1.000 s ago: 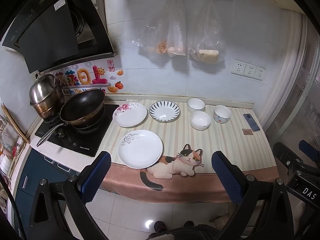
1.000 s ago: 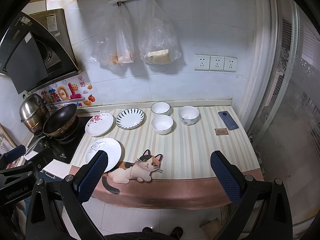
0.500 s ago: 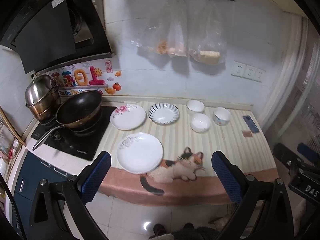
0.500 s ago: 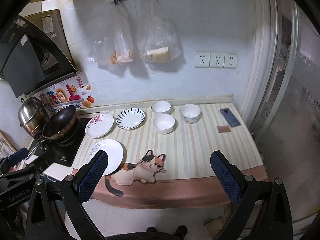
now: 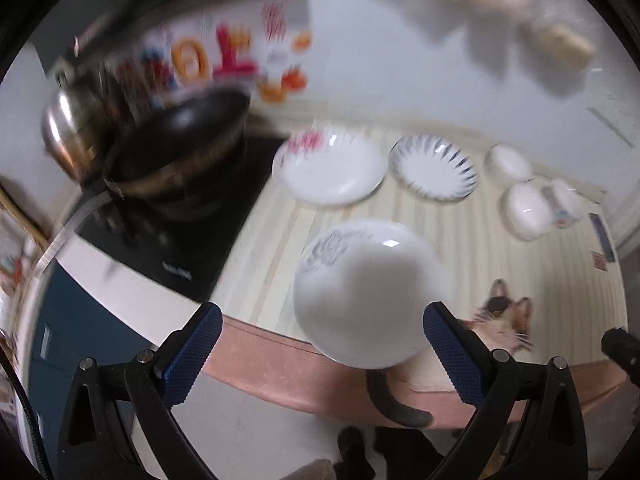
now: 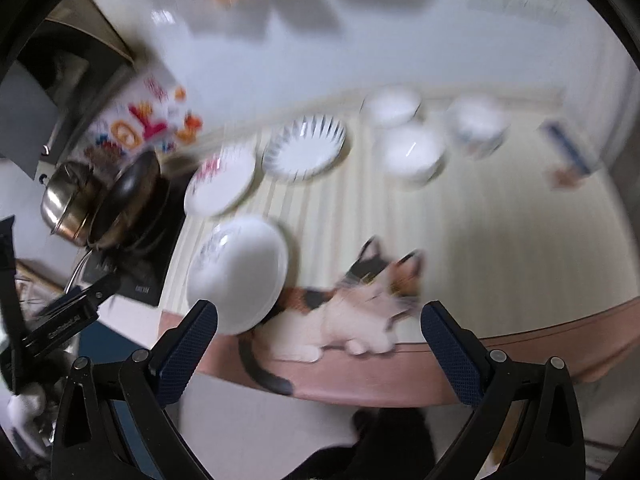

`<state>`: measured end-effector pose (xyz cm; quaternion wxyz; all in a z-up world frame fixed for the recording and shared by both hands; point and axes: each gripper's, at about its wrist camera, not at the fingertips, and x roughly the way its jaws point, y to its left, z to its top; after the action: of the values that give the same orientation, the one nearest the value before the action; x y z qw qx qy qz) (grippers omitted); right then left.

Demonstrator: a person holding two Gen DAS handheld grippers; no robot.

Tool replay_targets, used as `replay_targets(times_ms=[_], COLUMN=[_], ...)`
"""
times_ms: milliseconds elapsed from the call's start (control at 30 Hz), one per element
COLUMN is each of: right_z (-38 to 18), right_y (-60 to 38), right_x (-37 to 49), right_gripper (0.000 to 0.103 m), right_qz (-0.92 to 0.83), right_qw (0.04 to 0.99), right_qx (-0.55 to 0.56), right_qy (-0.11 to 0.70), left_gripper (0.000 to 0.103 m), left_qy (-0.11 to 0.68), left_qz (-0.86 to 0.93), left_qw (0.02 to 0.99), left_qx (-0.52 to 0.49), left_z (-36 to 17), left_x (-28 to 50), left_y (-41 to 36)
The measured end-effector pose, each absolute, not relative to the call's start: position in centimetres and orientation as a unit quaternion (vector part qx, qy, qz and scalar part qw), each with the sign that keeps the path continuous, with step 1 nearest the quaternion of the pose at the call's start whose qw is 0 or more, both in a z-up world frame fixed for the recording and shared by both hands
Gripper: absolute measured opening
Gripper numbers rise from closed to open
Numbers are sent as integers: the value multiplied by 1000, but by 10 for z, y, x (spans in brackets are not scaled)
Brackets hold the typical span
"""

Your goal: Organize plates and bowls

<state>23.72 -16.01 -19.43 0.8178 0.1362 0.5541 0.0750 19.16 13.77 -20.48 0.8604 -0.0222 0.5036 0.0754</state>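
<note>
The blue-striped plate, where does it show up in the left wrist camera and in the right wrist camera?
Left wrist view: the blue-striped plate sits right of centre in the upper half, just right of the pink-flowered plate.
Right wrist view: the same plate lies slightly left of centre in the upper half, blurred, again right of the pink-flowered plate.
Shared landmark: the cat picture at the counter's front edge.
</note>
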Motion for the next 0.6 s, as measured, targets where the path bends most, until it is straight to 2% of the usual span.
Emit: replay_targets(times_ms=[100,200,300,367,400,433,467,533,600], right_z=[-251,-308,-354,-373,-383,-389,-397,-409,-420], right_y=[-150,-135,-112,-99,-90,-84,-78,-66,-57], right_x=[274,309,338,350,356,360,365,373,378], right_gripper=[101,92,81,68,66,60,48,32,26], right_qz=[106,134,164,181,192,199,204,217,221], right_qw=[786,755,730,715,709,704,702,693,684], right_qx=[161,164,157,153,149,147,142,144,152], right_qy=[588,621,644,658,663,665,667,672,679], left_gripper=[102,100,94,89,82,69,64,52,40], left_qy=[542,581,609,622,627,630,633,637,639], left_qz=[75,79,70,65,64,58,55,51,44], left_qw=[836,808,785,774,769,764,761,756,753], left_qx=[-41,-64,-91,-106,-112,-125,-131,-142,-152], left_z=[-249,-291,-324,-341,-346,-354,-358,-367,-375], left_x=[220,243,265,274,275,278,279,282,285], left_y=[155,170,178,183,185,187,189,191,191])
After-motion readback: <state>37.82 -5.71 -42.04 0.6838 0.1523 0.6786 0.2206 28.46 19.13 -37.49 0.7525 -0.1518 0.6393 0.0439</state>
